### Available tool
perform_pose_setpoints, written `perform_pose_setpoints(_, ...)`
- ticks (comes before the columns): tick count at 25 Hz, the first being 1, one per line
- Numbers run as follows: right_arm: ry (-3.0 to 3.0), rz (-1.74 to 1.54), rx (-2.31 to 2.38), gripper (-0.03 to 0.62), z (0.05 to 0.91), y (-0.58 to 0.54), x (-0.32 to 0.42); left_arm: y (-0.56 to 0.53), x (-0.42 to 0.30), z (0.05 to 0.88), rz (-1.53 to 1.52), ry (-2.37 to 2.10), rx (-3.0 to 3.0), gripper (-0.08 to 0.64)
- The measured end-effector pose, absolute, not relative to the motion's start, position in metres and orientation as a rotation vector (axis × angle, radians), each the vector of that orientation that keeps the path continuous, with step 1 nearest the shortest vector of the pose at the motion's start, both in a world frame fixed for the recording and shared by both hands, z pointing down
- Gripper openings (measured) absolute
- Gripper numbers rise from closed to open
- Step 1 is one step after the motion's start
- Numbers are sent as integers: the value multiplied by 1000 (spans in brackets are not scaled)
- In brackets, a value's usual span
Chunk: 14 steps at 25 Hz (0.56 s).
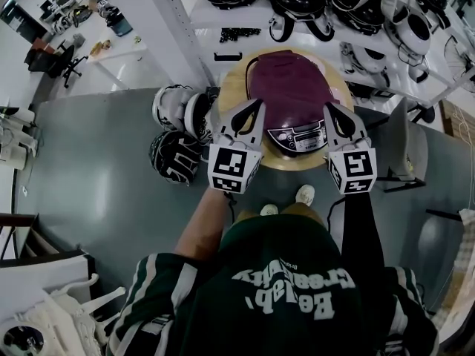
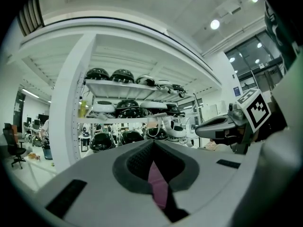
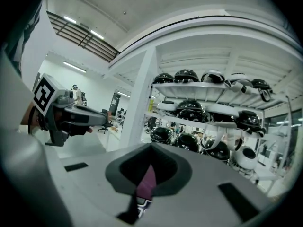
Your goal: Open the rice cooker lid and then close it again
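Note:
A purple rice cooker [image 1: 293,87] with its lid down and a silver control panel [image 1: 297,137] stands on a round wooden table [image 1: 231,87]. My left gripper [image 1: 259,102] hovers at the cooker's front left, jaws shut on nothing. My right gripper [image 1: 327,107] hovers at its front right, likewise shut and empty. Neither touches the cooker. In the left gripper view the jaws [image 2: 152,144] meet, and a sliver of the purple cooker [image 2: 159,186] shows below them. The right gripper view shows the same: closed jaws [image 3: 151,147] over a purple sliver [image 3: 147,183].
White shelving [image 1: 312,21] full of black and white helmets stands right behind the table. More helmets [image 1: 178,128] lie on the grey floor left of the table. A grey chair [image 1: 410,150] stands at the right. The person's shoes [image 1: 304,194] are near the table's front.

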State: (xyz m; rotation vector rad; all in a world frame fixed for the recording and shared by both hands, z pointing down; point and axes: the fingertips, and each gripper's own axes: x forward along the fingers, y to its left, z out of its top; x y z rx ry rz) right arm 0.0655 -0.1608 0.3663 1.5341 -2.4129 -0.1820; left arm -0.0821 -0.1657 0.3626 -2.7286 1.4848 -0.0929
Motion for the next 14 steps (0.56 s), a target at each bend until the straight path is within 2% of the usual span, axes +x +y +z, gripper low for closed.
perform_pose_setpoints(14,-2372,-180,1520,3,375,-154,72,-161,-70,385,-166,1478,-2771,2)
